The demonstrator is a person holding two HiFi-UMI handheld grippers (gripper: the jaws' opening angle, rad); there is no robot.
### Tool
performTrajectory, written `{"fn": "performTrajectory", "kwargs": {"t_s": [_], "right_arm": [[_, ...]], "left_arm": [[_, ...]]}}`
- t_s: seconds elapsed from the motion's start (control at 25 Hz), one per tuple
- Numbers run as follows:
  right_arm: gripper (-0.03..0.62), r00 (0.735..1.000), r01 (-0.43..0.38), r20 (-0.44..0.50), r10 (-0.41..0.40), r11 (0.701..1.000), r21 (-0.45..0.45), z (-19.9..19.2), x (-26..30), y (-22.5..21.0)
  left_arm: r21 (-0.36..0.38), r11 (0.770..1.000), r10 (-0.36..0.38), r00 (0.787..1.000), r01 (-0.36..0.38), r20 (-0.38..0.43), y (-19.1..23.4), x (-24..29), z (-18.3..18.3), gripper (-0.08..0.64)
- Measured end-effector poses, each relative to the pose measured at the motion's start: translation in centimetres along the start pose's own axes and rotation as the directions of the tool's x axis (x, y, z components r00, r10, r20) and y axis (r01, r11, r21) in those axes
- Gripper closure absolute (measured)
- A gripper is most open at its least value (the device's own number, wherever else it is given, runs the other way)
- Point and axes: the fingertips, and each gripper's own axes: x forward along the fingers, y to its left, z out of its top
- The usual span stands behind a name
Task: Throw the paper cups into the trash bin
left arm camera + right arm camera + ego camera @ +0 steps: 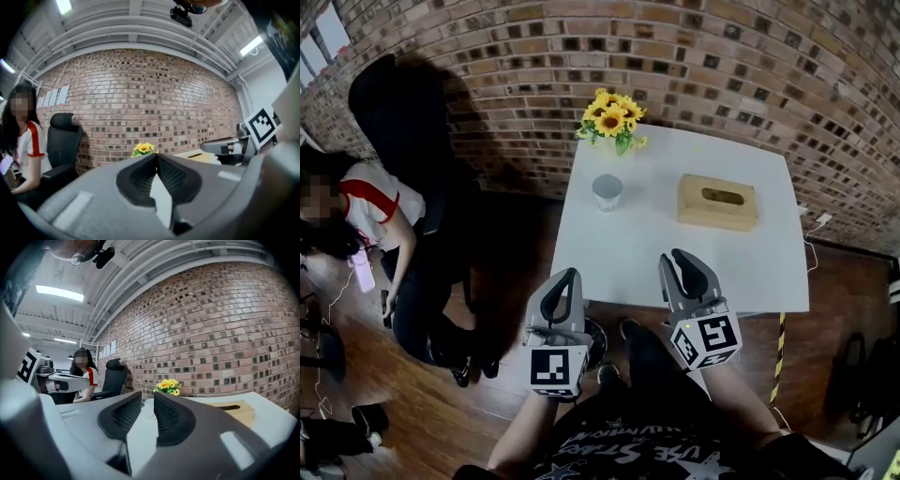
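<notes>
A white paper cup (607, 191) stands upright on the white table (628, 258), in front of the flowers. Both grippers hover level at the table's near edge, well short of the cup. My left gripper (569, 275) is off the table's left corner; its jaws (156, 156) meet at the tips with nothing between them. My right gripper (672, 256) reaches just over the edge, and its jaws (147, 393) stand a narrow gap apart, empty. The cup (147, 405) shows far off through that gap.
Yellow flowers (612, 120) sit at the table's far edge and a wooden tissue box (718, 201) right of the cup. A person (366, 211) sits by a black chair (398, 122) at the left. A brick wall runs behind the table.
</notes>
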Motion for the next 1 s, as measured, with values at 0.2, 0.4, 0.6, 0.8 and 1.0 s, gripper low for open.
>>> {"fn": "performTrajectory", "kwargs": {"t_s": [0.2,0.4,0.6,0.8,1.0], "right_arm": [[0.386,0.991,-0.116,-0.069,0.117,0.993,0.010,-2.9,4.5,0.0],[0.290,0.969,-0.208,-0.133,0.207,0.978,0.007,-5.6,9.5,-0.4],[0.205,0.943,-0.272,-0.198,0.269,0.962,0.015,-8.3,13.6,-0.9],[0.169,0.919,-0.315,-0.249,0.307,0.949,0.006,-10.8,17.0,-0.9],[0.152,0.896,-0.358,-0.280,0.344,0.934,0.002,-13.1,19.7,-0.5]], "left_arm": [[0.016,0.998,0.064,0.998,-0.064,-0.014,1.6,3.0,-1.0,0.555],[-0.001,0.992,0.124,0.991,-0.124,-0.042,2.5,7.1,-2.0,0.555],[0.012,0.987,0.159,0.985,-0.159,-0.062,3.1,10.5,-3.2,0.555],[0.005,0.979,0.202,0.975,-0.203,-0.091,4.7,12.9,-4.5,0.555],[0.000,0.973,0.230,0.965,-0.232,-0.127,5.9,14.6,-5.4,0.555]]}}
